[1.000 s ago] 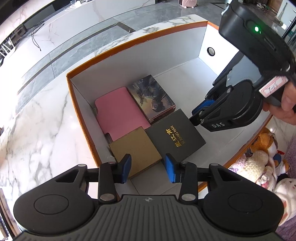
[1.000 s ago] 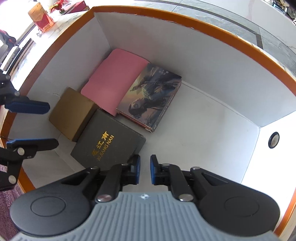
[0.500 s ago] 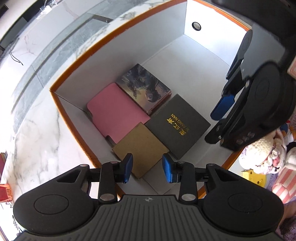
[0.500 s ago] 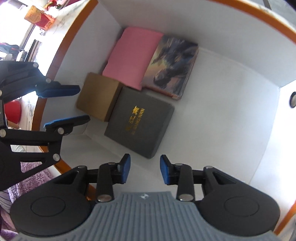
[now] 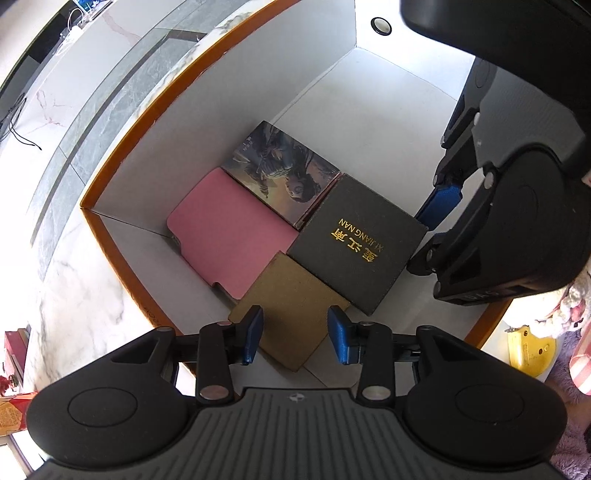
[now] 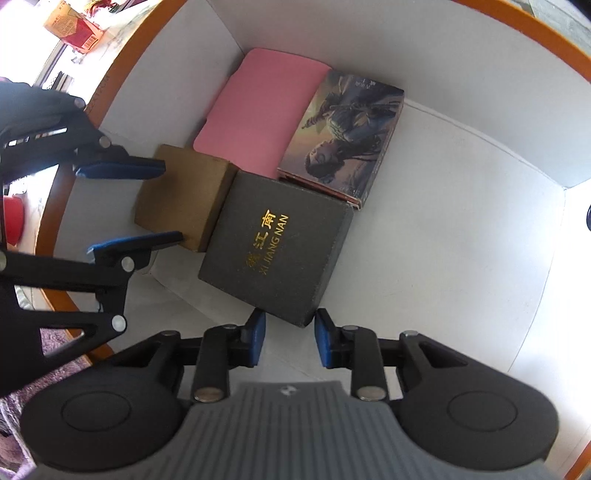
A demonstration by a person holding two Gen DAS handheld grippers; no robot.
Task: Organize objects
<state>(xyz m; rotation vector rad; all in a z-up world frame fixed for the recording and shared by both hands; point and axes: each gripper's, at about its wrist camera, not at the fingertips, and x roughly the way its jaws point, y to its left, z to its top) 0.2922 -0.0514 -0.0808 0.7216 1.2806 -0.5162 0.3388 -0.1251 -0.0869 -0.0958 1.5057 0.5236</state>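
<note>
A large white box with an orange rim [image 5: 122, 162] holds a pink flat box [image 5: 229, 236], a picture-covered box [image 5: 284, 173], a dark grey box with gold lettering [image 5: 354, 240] and a brown cardboard box [image 5: 291, 310], all packed in one corner. My left gripper [image 5: 295, 336] is open and empty above the brown box; it also shows in the right wrist view [image 6: 136, 203]. My right gripper [image 6: 288, 338] is open and empty over the near corner of the dark grey box [image 6: 277, 243], and appears in the left wrist view [image 5: 436, 221] beside that box.
The box stands on a white marble counter [image 5: 74, 288]. The rest of the box floor [image 6: 443, 240] is bare white. A red and yellow packet [image 6: 74, 26] lies on the counter beyond the box. Soft toys and a yellow object [image 5: 532, 347] lie outside the near rim.
The right gripper opened, letting go of the dark grey box, which now lies against the other boxes. Both grippers have risen, so the box contents look smaller and more central.
</note>
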